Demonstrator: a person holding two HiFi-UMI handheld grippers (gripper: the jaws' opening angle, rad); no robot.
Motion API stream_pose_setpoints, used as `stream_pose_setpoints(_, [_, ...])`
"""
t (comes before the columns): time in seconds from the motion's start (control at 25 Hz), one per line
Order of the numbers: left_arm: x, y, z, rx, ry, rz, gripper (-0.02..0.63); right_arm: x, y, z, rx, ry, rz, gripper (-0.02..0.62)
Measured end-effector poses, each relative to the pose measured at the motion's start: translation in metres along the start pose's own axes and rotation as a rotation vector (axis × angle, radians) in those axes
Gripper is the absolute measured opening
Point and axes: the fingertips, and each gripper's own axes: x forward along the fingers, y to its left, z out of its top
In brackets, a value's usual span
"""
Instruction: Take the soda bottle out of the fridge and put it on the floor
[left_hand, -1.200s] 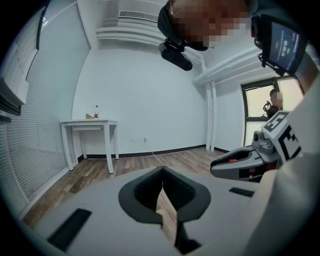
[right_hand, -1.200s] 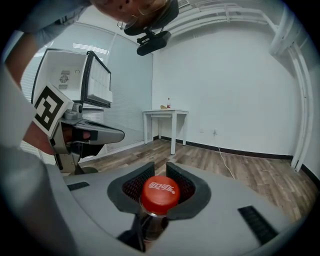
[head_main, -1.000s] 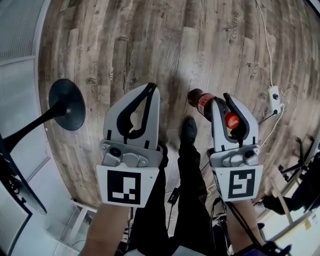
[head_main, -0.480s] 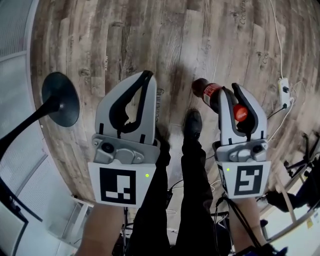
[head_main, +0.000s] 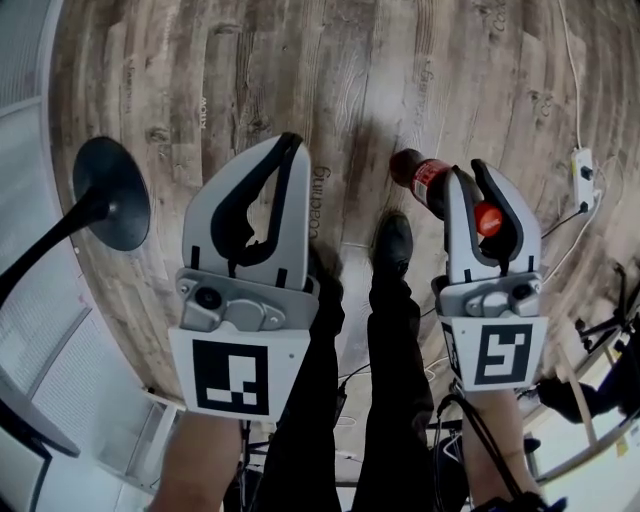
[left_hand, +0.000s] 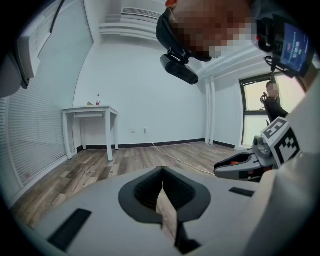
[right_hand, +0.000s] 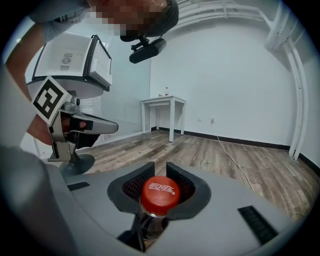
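Two grippers hang over the wooden floor (head_main: 350, 80). The right gripper (head_main: 470, 172) clamps the neck of the soda bottle (head_main: 425, 182), which slants out over the boards beside a black shoe (head_main: 392, 242). Its own view shows only the red cap (right_hand: 160, 192). The left gripper (head_main: 291, 142) is pinched together, empty. Only the gripper views reach the far white table (right_hand: 163, 102).

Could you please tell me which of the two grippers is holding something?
The right gripper: its jaws clamp the soda bottle by the neck, just under the red cap, whereas the left gripper has its jaws closed on nothing.
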Motion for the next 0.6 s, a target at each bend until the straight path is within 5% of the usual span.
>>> stream_pose_setpoints(0.6, [0.012, -0.011, -0.054, -0.005, 0.036, -0.017, 0.017, 0.022, -0.003, -0.064, -0.004, 0.042, 0.007, 0.087])
